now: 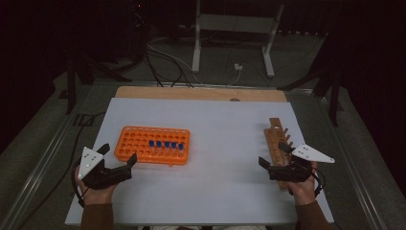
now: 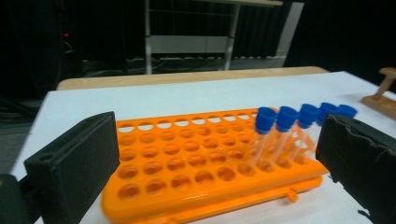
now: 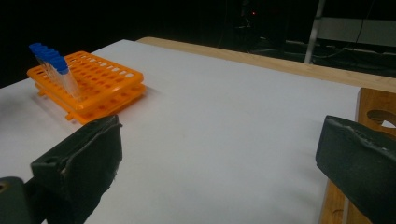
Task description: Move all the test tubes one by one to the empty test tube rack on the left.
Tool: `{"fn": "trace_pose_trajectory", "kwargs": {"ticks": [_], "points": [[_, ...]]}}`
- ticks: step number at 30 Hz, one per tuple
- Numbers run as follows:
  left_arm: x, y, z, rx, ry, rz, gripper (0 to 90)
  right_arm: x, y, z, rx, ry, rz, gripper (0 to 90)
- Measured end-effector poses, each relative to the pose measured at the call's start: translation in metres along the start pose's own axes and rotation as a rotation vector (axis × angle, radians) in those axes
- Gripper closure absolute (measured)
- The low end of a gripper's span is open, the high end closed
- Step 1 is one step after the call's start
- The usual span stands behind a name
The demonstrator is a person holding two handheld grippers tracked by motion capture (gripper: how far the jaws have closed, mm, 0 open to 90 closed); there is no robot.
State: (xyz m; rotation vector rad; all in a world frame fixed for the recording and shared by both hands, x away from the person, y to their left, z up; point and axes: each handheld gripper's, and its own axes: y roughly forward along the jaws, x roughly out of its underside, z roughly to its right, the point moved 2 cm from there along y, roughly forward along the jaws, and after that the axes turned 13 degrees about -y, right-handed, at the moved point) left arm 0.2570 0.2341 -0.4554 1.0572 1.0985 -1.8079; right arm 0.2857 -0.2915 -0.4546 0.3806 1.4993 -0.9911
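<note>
left gripper (image 1: pixel 119 155): jaws spread wide with nothing between them, just beside the near left end of the rack; in the left gripper view the pads frame the rack without touching it
right gripper (image 1: pixel 274 154): jaws apart and empty, resting over the near end of the wooden stand at the right, well apart from the rack
rack (image 1: pixel 139 143): orange, many-holed, flat on the white mat left of centre; most holes empty
tubes (image 1: pixel 166 144): five clear tubes with blue caps in one row toward the rack's right side, leaning a little, not fully upright
stand (image 1: pixel 276 139): wooden, along the right edge of the mat; no tubes in it that I can see
risk, tipping: a jaw brushing a leaning tube or its cap could lever it out or knock its neighbours
risk, rack slide: the rack looks light and sits loose on the mat (image 1: pixel 225 139); a push from the left jaw would shove it rather than steady it
risk, bad grip: closing on a cap instead of the glass could pull the cap off or let the tube slip
risk, crowding: the tubes stand close together, so wide jaws may catch two at once
</note>
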Motion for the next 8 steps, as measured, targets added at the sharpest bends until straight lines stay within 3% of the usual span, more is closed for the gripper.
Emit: {"fn": "trace_pose_trajectory", "kwargs": {"ticks": [8], "points": [[0.0019,0.0025,0.0012,-0.005,0.017,-0.015,0.5,0.0035,-0.0004,0.0034,0.011,0.014,0.002,0.4]]}}
